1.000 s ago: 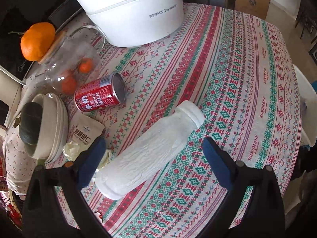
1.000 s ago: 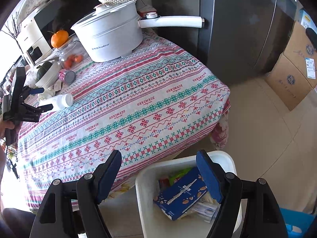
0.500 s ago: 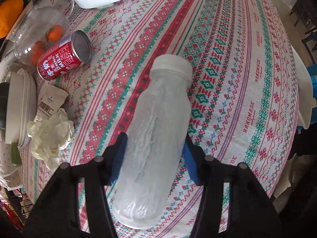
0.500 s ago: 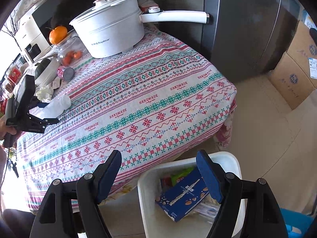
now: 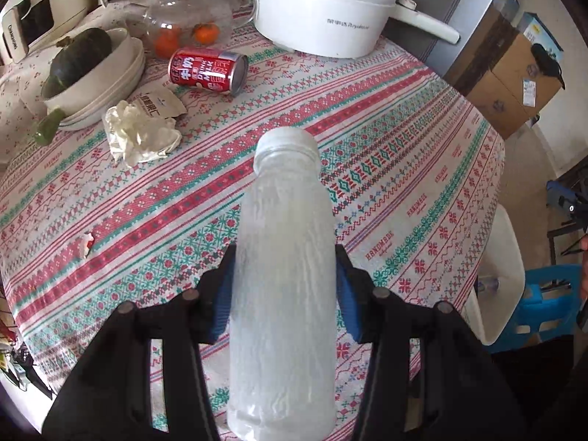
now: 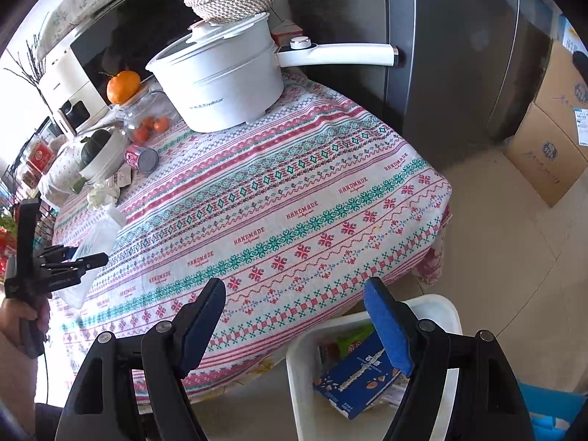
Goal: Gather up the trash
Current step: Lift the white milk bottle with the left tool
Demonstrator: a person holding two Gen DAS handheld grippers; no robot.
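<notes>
Bowls point(image 5: 110, 70): stacked at the table's left edge; a dark green vegetable point(image 5: 81, 57) lies in the top one.
Crumpled tissue point(image 5: 141, 136): on the tablecloth point(image 5: 386, 169), just beside the bowls; a small paper packet point(image 5: 158, 103) touches it.
Red can point(image 5: 207, 70): on its side, between the glass jar point(image 5: 183, 22) and the packet.
Left gripper point(image 5: 283, 290): clenched on the frosted plastic bottle point(image 5: 284, 275), blue pads against both flanks; bottle raised above the tablecloth, capped end pointing away.
White pot point(image 5: 323, 7): at the table's far side.
Right gripper point(image 6: 294, 323): fingers spread wide, gripping nothing, over the table edge and the white bin point(image 6: 371, 375).
White bin: on the floor beside the table; holds a blue carton point(image 6: 356, 382) and other wrappers.
</notes>
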